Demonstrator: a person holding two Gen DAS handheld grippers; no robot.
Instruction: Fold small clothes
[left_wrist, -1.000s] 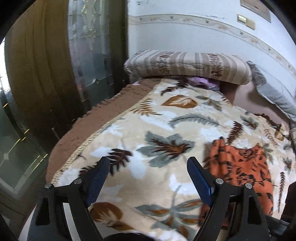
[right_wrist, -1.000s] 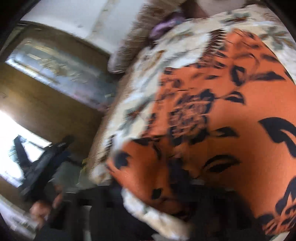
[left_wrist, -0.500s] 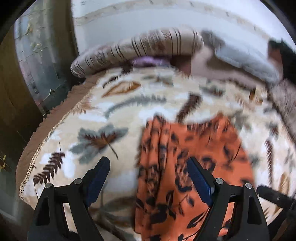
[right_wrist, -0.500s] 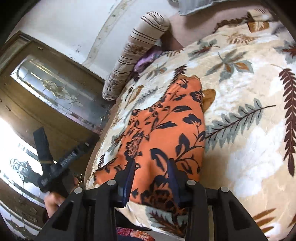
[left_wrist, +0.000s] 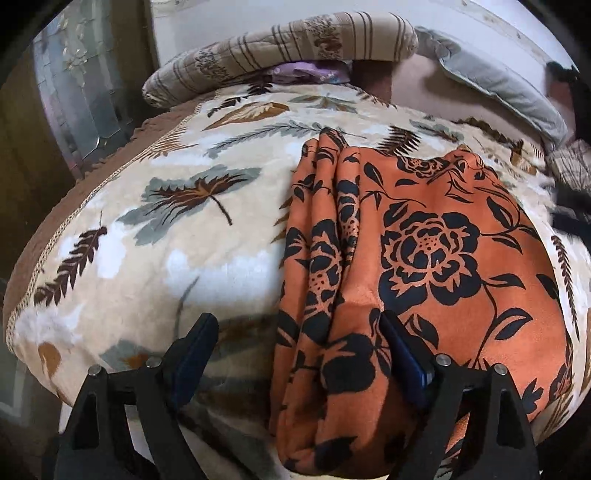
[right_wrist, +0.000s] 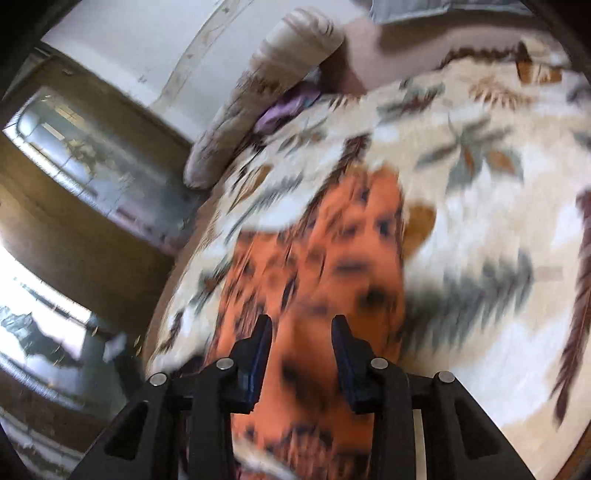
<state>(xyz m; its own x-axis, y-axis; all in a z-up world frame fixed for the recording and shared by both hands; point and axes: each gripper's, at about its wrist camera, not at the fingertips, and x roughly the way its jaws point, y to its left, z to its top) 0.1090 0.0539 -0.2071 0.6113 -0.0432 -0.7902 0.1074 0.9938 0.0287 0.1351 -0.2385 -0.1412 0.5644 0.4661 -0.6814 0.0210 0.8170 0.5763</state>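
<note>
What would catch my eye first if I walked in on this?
The orange cloth with black flowers, lying on the leaf-print blanket and bunched in folds along its left edge. The left gripper hangs wide open over its near end. Beyond it, a striped pillow lies by the wall.
</note>
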